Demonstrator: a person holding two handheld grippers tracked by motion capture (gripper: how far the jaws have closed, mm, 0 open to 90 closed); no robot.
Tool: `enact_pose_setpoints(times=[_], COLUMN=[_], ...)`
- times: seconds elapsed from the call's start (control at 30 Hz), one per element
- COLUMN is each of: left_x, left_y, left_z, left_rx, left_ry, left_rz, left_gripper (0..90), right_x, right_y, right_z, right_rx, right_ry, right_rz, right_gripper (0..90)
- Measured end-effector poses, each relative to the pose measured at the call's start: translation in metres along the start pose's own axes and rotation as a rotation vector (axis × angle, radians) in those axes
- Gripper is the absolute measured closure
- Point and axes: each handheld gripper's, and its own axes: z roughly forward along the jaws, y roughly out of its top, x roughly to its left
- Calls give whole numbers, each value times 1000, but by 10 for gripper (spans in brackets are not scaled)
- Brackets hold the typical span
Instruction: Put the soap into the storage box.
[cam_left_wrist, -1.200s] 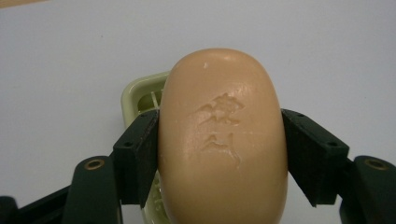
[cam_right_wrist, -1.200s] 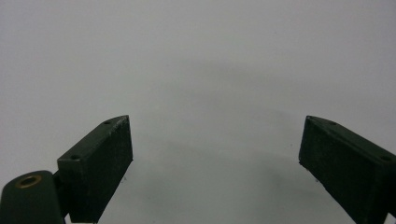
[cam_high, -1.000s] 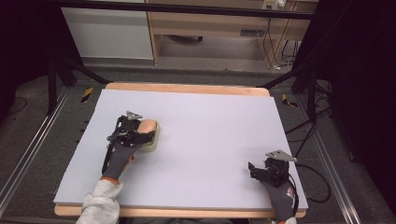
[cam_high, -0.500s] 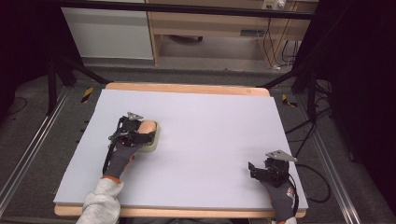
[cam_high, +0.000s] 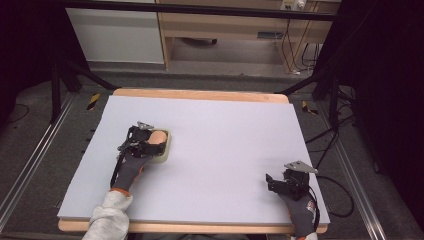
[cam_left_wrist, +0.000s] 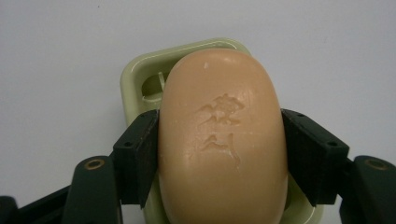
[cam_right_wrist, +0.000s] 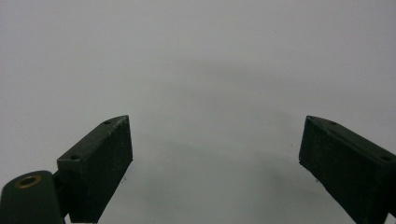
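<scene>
A peach-coloured bar of soap (cam_left_wrist: 222, 135) with stamped characters lies over a pale green soap dish (cam_left_wrist: 140, 79). My left gripper (cam_left_wrist: 219, 158) is shut on the bar, its black pads (cam_left_wrist: 140, 158) pressing both long sides. In the high view the soap (cam_high: 158, 137) and dish (cam_high: 165, 156) are on the left half of the table, under the left gripper (cam_high: 150, 142). Whether the bar rests in the dish or hangs just above it, I cannot tell. My right gripper (cam_high: 280, 182) rests near the front right corner; its jaws (cam_right_wrist: 215, 154) stand wide apart with nothing between them.
The table is covered by a pale grey mat (cam_high: 225, 140) with a wooden edge (cam_high: 200, 94) showing at the back. Black stand legs (cam_high: 60, 85) and cables (cam_high: 325, 145) lie on the floor around it. A wooden cabinet (cam_high: 225, 30) stands beyond.
</scene>
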Motion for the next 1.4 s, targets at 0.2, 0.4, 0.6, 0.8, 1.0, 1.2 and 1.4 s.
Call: enact_pose_setpoints(times=[0.2, 0.4, 0.6, 0.8, 1.0, 1.2, 1.4], left_x=[-2, -2, -1, -1, -1, -2, -6], left_y=[0, -1, -1, -1, 1, 3, 2], left_z=[2, 3, 3, 3, -1, -12, -23], left_rx=[5, 12, 12, 13, 5, -29, -70], left_ry=[3, 4, -2, -4, -1, -5, -1], left_rz=[4, 6, 5, 8, 18, 18, 29], left_gripper=[314, 313, 311, 309, 272, 267, 261], right_x=[0, 0, 0, 0, 0, 0, -1], right_y=[0, 0, 0, 0, 0, 0, 0], right_z=[0, 0, 0, 0, -1, -1, -2], right_rx=[0, 1, 0, 0, -4, -6, -10], right_ry=[1, 1, 0, 0, 0, -1, -7], right_rz=[2, 1, 0, -1, 2, 1, -5], right_gripper=[99, 98, 98, 98, 97, 97, 97])
